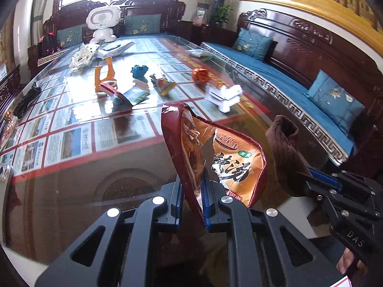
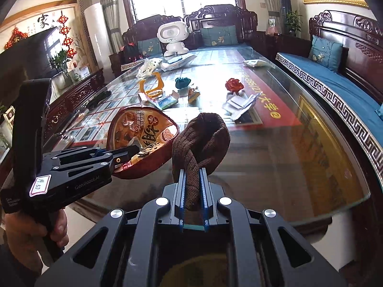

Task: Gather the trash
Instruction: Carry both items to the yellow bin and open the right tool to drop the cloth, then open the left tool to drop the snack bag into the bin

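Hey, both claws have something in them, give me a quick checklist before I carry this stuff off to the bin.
1. Left claw shut on the torn snack wrapper: ok, pinched at its lower edge.
2. Right claw shut on the brown sock: ok, fabric bunched between the fingers.
3. Both items lifted off the glass table: ok.
4. Wrapper and sock apart from each other: ok, a gap shows in the right wrist view.
5. Bin location: cannot tell, none in either view.
6. Table finished: not ok; the red crumpled paper and white folded paper remain.
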A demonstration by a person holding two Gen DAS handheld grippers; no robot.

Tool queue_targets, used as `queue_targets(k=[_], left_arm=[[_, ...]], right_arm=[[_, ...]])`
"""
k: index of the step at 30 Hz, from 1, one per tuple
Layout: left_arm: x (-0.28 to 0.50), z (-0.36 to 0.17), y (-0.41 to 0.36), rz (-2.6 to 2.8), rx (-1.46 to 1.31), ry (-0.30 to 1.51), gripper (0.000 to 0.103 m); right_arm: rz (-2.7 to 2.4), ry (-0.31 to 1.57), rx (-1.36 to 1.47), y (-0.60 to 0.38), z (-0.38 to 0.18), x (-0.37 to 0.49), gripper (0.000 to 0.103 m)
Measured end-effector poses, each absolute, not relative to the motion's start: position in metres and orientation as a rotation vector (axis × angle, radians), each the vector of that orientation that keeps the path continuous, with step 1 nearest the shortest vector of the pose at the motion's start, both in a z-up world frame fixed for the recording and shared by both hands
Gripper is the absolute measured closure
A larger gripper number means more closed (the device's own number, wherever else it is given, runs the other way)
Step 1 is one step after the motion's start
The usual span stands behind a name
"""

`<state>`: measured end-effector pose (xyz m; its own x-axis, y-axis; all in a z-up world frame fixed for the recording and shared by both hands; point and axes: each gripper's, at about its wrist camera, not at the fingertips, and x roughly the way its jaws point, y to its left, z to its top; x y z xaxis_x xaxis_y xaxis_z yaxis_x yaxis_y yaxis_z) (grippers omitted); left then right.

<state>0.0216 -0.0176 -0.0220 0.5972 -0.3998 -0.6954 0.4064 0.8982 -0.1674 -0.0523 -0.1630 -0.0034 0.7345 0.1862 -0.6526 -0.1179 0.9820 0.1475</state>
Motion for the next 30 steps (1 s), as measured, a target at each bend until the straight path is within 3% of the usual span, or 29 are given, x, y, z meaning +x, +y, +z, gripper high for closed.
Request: queue_targets(k=[15, 17, 20, 22, 30], left_arm=[[-0.104, -0.048, -0.031, -0.589, 0.104, 0.854, 0.089], [-0.113, -0.051, -0.034, -0.604, 0.123, 0.860, 0.089], [-0.123, -0.056, -0.038, -0.635, 0.139, 0.870, 0.089], [-0.128, -0.059, -0.040, -0.651, 0.147, 0.875, 0.089], [-0.141, -0.075, -0.057, -0.724, 0.208, 0.934, 0.089]], right_arm=[[0.054, 0.836, 0.104, -0.174, -0.046, -0.188, 0.091], [0.020, 0.867, 0.110, -0.177, -0.057, -0.196, 0.088], [-0.033, 0.908, 0.109, -0.180, -0.071, -0.206, 0.059], [-0.055, 0.917, 0.096, -0.181, -0.075, -0.209, 0.053], [-0.109, 0.834, 0.163, -0.205, -0.061, -0.217, 0.051]])
